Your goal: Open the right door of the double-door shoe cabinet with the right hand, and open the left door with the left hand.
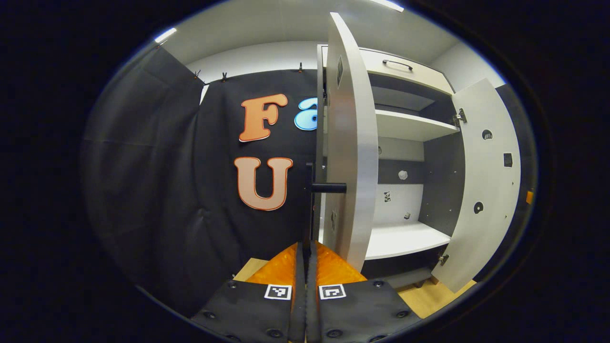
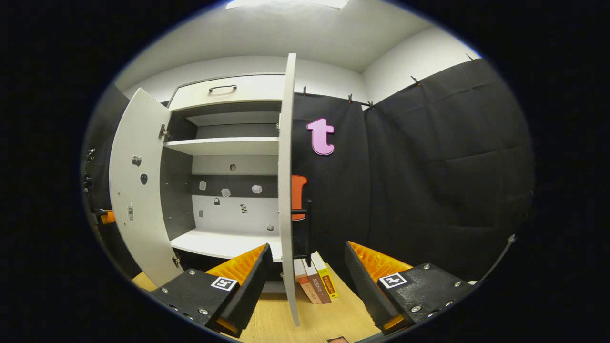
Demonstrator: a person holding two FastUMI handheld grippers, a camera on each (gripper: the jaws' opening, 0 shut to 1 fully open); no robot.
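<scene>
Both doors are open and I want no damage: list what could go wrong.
The right gripper is open astride the edge of the right door; a sideways move could knock it. Swung wider, that door may hit the books at its foot. The left gripper seems shut on the left door handle; pulling further may overstrain it.

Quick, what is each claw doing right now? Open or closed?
Left claw: closed on the left door handle.
Right claw: open, holding nothing; the right door edge stands between its fingers.
</scene>
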